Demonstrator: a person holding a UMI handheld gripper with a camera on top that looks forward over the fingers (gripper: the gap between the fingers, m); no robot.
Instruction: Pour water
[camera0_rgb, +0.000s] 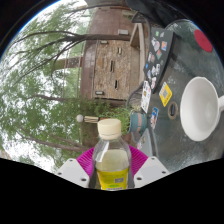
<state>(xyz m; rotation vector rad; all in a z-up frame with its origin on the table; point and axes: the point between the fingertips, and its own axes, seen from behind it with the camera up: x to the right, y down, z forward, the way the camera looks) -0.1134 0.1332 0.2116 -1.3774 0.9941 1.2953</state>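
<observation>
Yellow-tinted bottle (112, 152) sits clamped in our jaws; beyond it we see a white cup (198, 106) on the sticker-covered table (165, 140).

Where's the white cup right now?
In the gripper view, the white cup stands on the dark table, beyond and to the right of the bottle held between the gripper fingers.

Upright capped bottle (112, 152) between pads
</observation>
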